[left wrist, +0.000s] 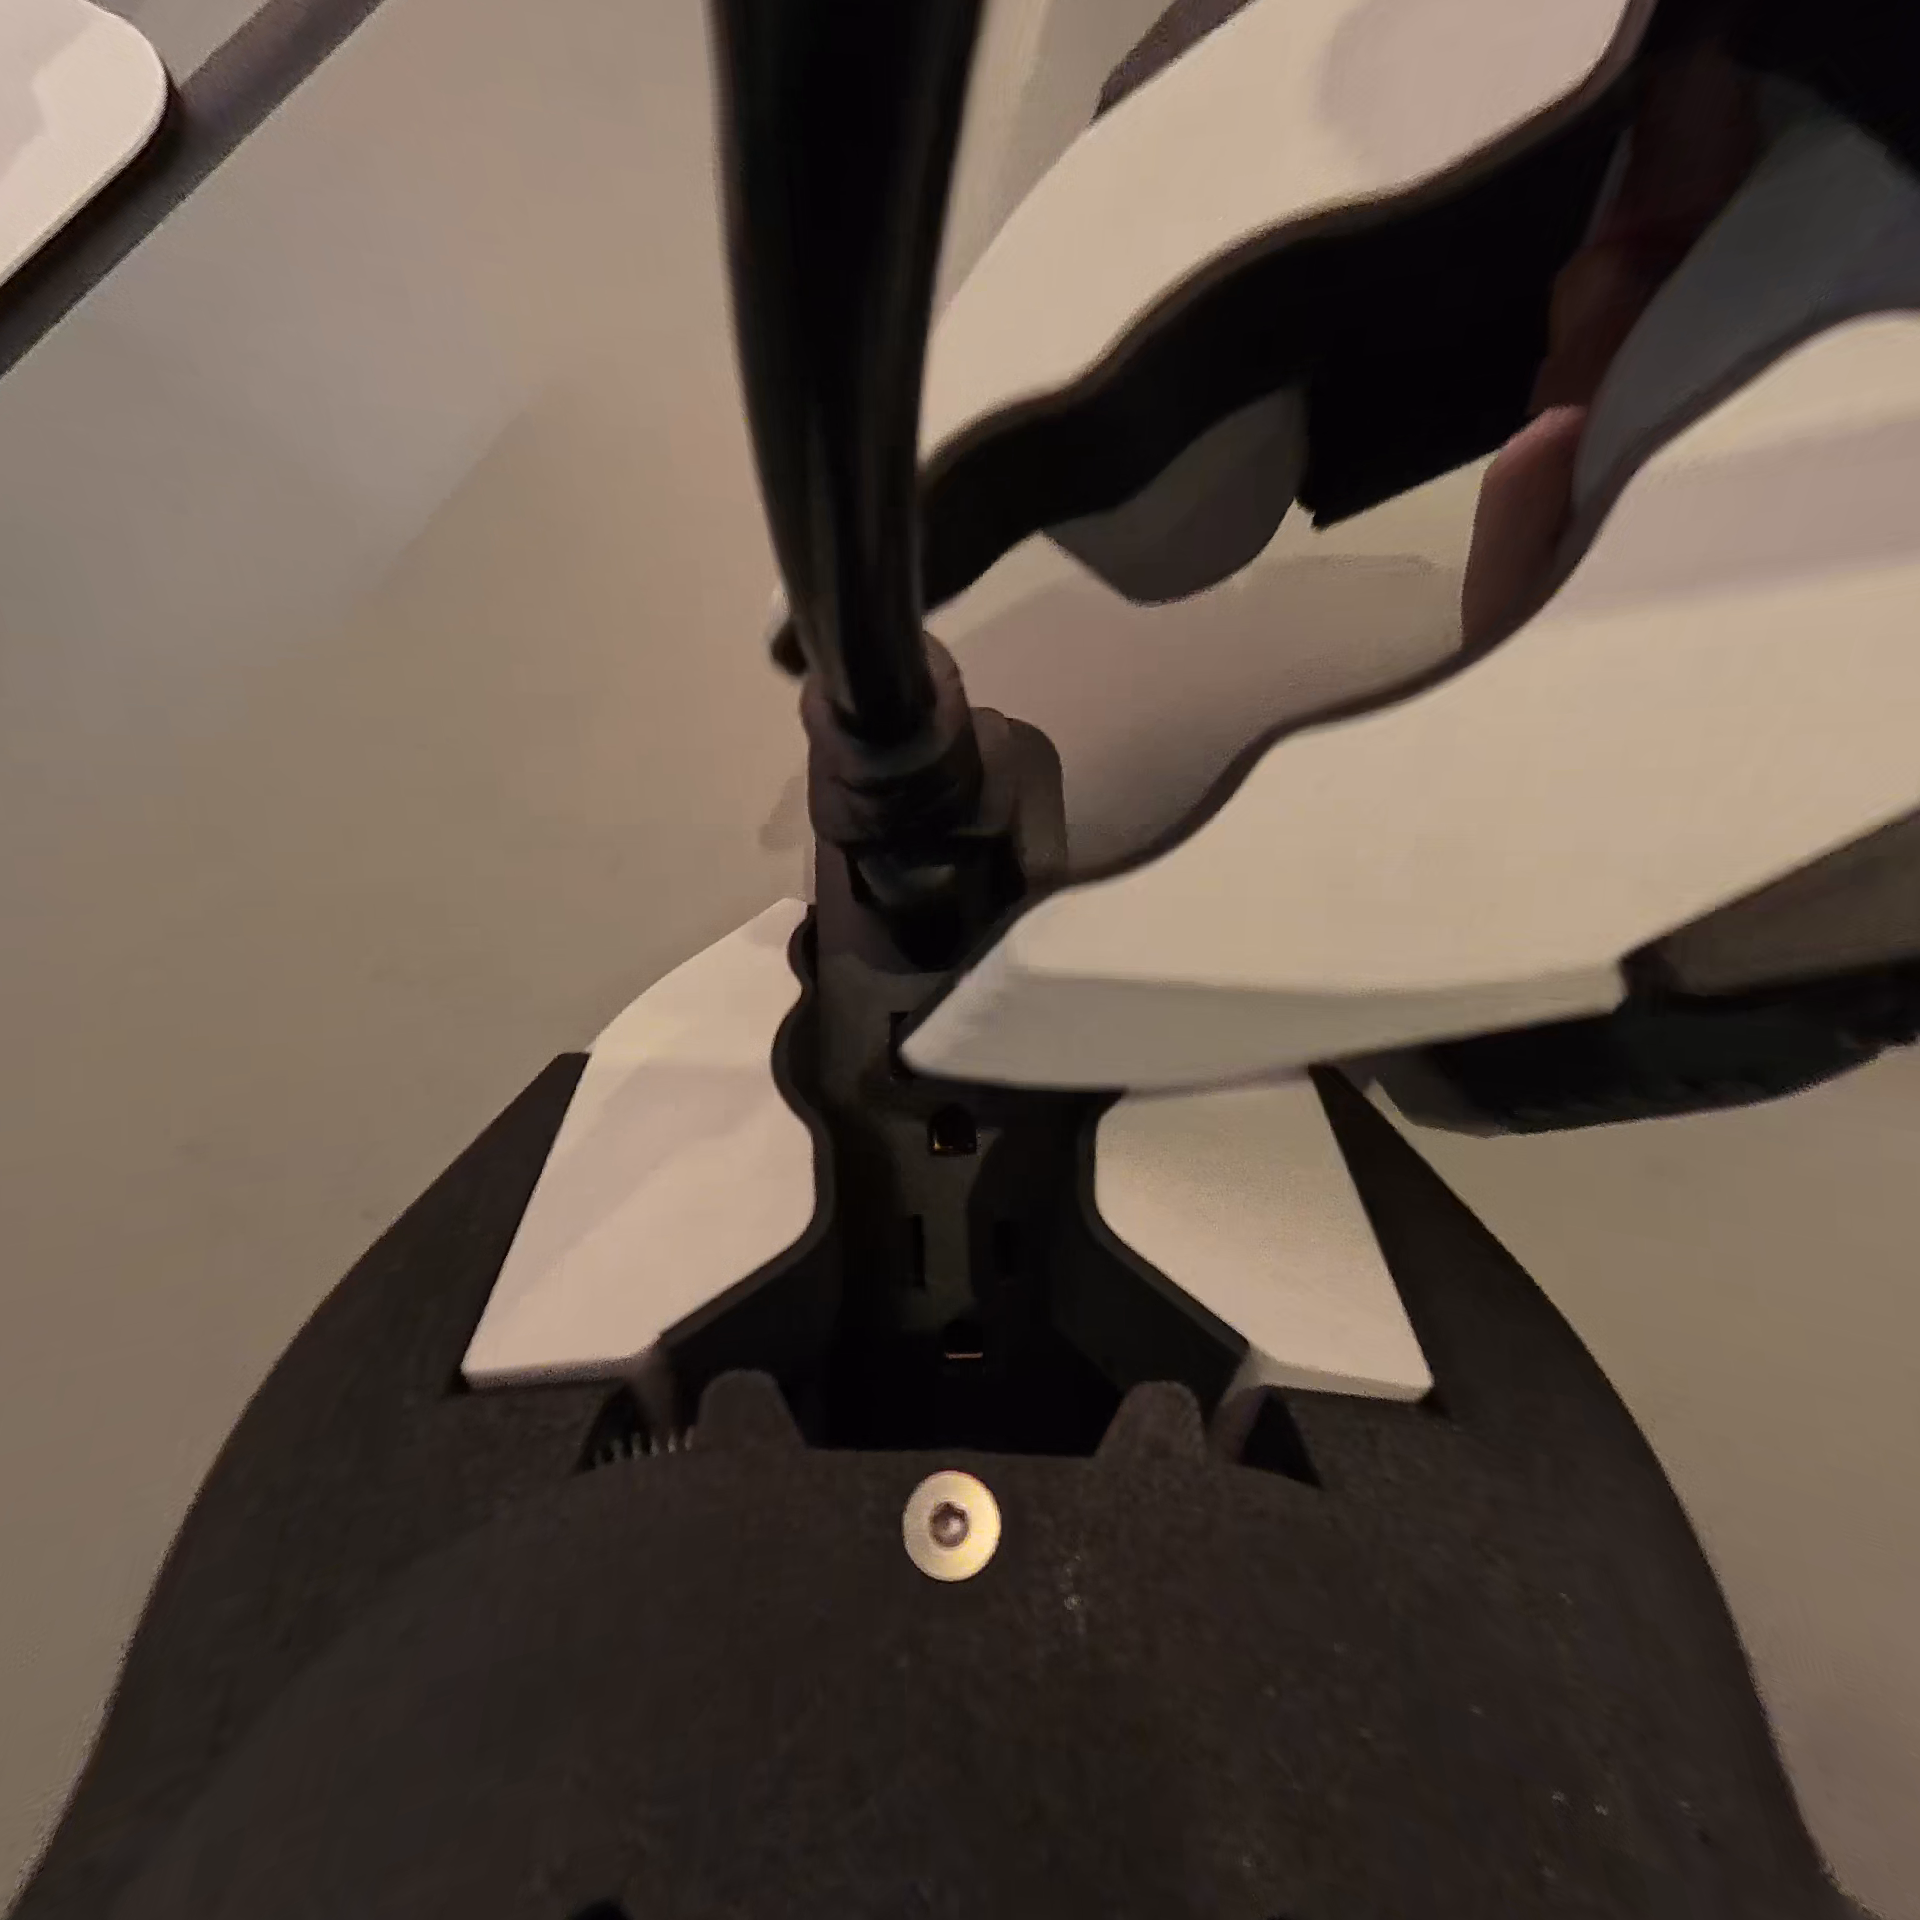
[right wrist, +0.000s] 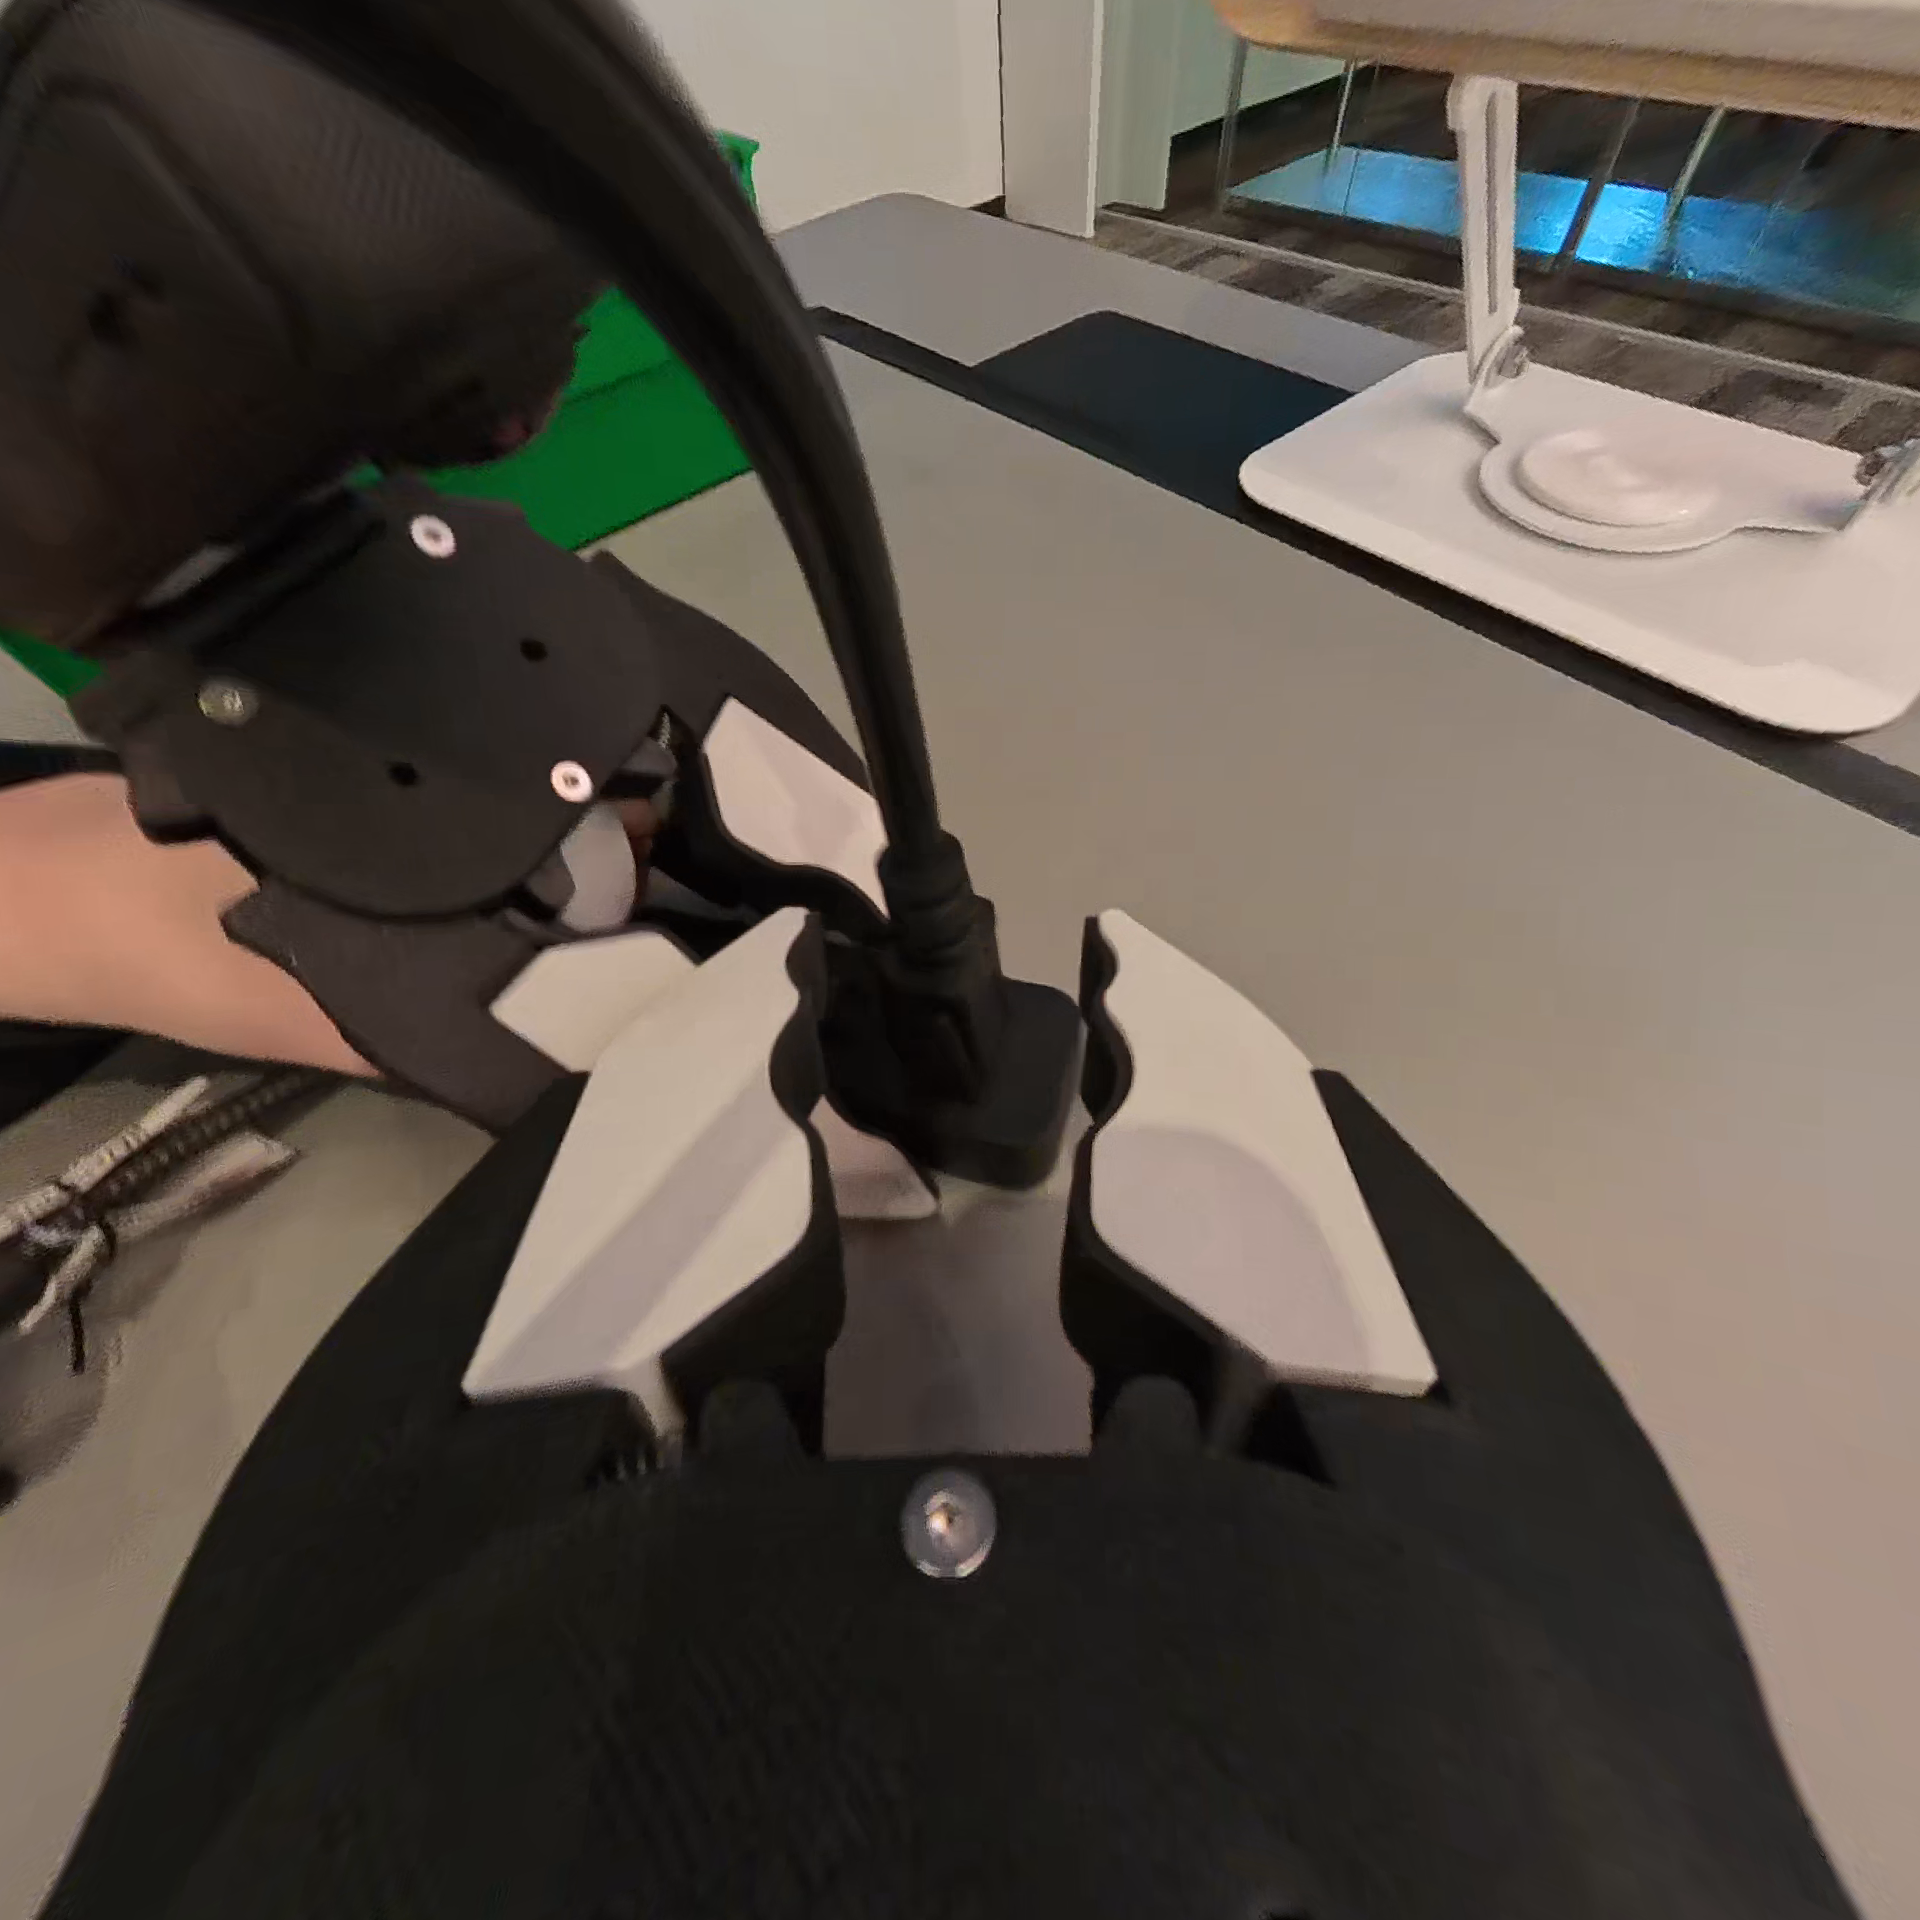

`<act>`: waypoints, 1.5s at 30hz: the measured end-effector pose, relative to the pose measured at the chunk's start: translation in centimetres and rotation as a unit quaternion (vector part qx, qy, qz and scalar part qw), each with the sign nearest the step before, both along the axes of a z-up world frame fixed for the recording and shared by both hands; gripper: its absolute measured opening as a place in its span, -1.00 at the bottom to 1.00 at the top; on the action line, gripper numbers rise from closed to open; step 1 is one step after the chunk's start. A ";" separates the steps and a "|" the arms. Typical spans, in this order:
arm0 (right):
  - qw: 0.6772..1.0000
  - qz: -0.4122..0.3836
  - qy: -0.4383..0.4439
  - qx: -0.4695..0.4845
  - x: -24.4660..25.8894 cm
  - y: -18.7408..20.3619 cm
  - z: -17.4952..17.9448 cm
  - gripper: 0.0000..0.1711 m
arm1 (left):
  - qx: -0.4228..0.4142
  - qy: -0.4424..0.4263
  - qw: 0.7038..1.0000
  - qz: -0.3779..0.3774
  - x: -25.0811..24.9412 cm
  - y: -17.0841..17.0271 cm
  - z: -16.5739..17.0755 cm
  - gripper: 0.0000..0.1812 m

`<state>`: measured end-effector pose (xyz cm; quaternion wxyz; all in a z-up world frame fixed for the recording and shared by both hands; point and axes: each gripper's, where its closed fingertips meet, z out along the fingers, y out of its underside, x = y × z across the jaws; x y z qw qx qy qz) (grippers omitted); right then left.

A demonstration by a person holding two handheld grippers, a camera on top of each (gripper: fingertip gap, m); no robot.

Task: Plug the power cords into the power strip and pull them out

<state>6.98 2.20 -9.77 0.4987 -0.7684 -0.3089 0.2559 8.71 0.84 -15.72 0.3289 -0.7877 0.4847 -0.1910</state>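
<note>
In the left wrist view my left gripper (left wrist: 940, 1122) is shut on the black power strip (left wrist: 951, 1247), with a finger on each long side. Several empty sockets face the camera. A black plug (left wrist: 914, 831) stands in the strip's far end, and its thick black cord (left wrist: 831, 312) rises upward. My right gripper (left wrist: 914, 769) comes in from the right with its white fingers on either side of the plug. In the right wrist view my right gripper (right wrist: 951, 935) is shut on the plug (right wrist: 966, 1049). The left gripper (right wrist: 727, 935) lies at the left, and the strip is hidden there.
The grey table (right wrist: 1351, 935) carries a white stand base (right wrist: 1558, 582) at the back right, also at the top left in the left wrist view (left wrist: 62, 135). A green bin (right wrist: 623, 436) stands behind. A braided cable bundle (right wrist: 135, 1174) lies at the left, below a person's hand (right wrist: 135, 935).
</note>
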 end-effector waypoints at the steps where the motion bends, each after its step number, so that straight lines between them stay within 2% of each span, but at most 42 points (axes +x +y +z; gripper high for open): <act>1: 1.000 0.004 -0.002 -0.005 -0.4 0.0 -0.2 -0.48 | 0.005 0.005 1.000 0.005 0.0 0.0 0.0 -0.49; 4: 0.999 -0.022 -0.019 -0.018 -0.3 0.5 -1.1 -0.73 | 0.004 0.004 1.000 0.018 0.1 0.1 0.0 -0.49; 12: 0.999 -0.020 -0.024 -0.009 -0.2 0.4 -1.1 -0.73 | 0.005 0.005 1.000 0.024 0.1 0.1 0.0 -0.50; 14: 0.999 0.025 -0.025 -0.010 -0.1 -0.1 -1.3 -0.70 | 0.004 0.003 1.000 0.003 0.2 -0.2 0.0 -0.50; 18: 0.981 0.190 0.012 0.033 1.2 -2.5 0.0 -0.65 | -0.006 -0.013 0.992 -0.129 0.5 -2.4 0.1 -0.50; 21: 0.966 0.253 0.004 0.055 2.4 -3.7 0.1 -0.55 | -0.006 -0.014 0.982 -0.191 0.1 -3.4 0.1 -0.50; 24: 0.954 0.298 0.009 0.022 1.4 -4.9 -0.6 -0.50 | -0.007 -0.014 0.978 -0.206 0.0 -3.6 0.1 -0.50; 28: 0.955 0.296 0.026 0.012 0.8 -4.4 -0.4 -0.72 | -0.007 -0.015 0.974 -0.225 -0.1 -3.9 0.1 -0.50; 35: 0.951 0.301 0.052 -0.053 -0.1 -5.0 -0.6 -0.71 | -0.017 -0.022 0.964 -0.264 -0.4 -4.5 0.3 -0.50; 45: 0.953 0.298 0.039 -0.025 -0.2 -5.2 -0.5 -0.71 | -0.045 -0.040 0.958 -0.281 -0.6 -5.0 0.6 -0.50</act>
